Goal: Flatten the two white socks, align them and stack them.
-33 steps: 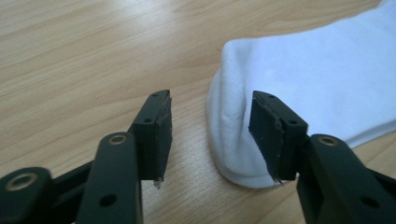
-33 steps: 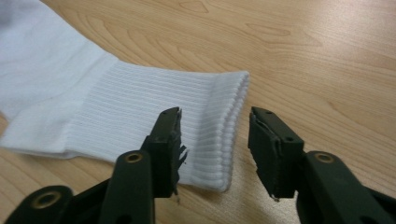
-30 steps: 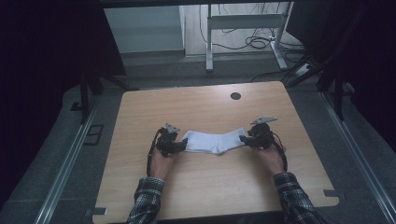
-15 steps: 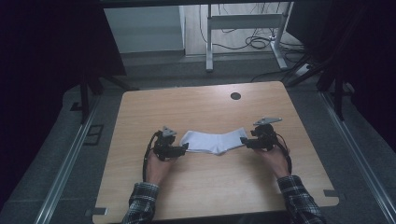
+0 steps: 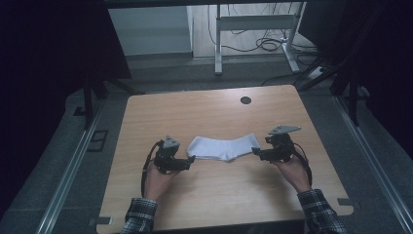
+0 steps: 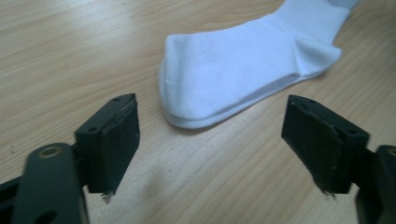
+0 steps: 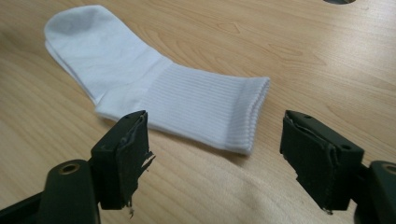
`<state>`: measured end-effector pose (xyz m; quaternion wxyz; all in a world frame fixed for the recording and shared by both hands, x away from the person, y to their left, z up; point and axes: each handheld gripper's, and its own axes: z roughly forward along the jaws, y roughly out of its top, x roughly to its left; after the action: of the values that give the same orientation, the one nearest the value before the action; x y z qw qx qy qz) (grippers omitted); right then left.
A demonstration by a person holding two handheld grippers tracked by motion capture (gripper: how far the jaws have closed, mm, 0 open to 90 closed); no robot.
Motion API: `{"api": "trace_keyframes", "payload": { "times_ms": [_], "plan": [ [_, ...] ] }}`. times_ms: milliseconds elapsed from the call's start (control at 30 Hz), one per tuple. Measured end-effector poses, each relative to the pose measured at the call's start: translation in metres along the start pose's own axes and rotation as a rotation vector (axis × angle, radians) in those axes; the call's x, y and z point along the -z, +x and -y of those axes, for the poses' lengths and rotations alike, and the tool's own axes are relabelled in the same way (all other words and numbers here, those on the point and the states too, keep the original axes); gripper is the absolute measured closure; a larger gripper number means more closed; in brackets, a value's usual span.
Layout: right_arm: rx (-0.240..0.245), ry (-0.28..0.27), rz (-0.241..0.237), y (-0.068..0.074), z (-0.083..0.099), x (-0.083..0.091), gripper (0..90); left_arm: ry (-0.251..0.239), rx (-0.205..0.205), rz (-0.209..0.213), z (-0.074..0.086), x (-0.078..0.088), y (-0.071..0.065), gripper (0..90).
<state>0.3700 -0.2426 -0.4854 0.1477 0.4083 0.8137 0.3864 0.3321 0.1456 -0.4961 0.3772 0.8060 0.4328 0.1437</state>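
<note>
Item: white sock [image 5: 223,147] lying flat on bench [image 5: 204,112], I am easing left tool [image 5: 189,159] and right tool [image 5: 256,153] back, jaws just opening, empty — laying-out apparently done.

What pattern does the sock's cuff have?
Fine ribbing on the white cotton sock, plain white; clearest in the right gripper view.

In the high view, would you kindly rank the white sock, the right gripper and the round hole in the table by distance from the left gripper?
1. White sock, just beside the left gripper.
2. Right gripper, past the sock's other end.
3. Round hole, near the table's far edge.
</note>
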Motion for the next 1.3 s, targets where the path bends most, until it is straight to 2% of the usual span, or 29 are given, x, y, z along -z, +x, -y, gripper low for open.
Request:
{"api": "trace_keyframes", "payload": {
  "times_ms": [200, 400, 733, 1033, 1300],
  "plan": [
    [0.029, 0.000, 0.004, 0.005, 0.003, 0.015, 18.5, -0.011, -0.027, 0.002, 0.004, 0.014, -0.007, 18.3],
    [0.038, -0.004, -0.003, 0.008, 0.009, 0.027, 15.8, -0.009, -0.051, -0.003, 0.009, 0.026, -0.014, 16.0],
    [0.061, -0.010, -0.008, 0.014, 0.025, 0.043, 11.4, 0.008, -0.082, 0.006, 0.035, 0.033, -0.028, 12.7],
    [0.082, 0.014, -0.006, 0.019, 0.048, 0.044, 9.9, 0.024, -0.092, 0.003, 0.064, 0.035, -0.036, 12.1],
    [0.099, 0.068, -0.008, 0.021, 0.070, 0.031, 9.3, 0.045, -0.084, 0.012, 0.081, 0.033, -0.040, 12.1]
  ]
}}
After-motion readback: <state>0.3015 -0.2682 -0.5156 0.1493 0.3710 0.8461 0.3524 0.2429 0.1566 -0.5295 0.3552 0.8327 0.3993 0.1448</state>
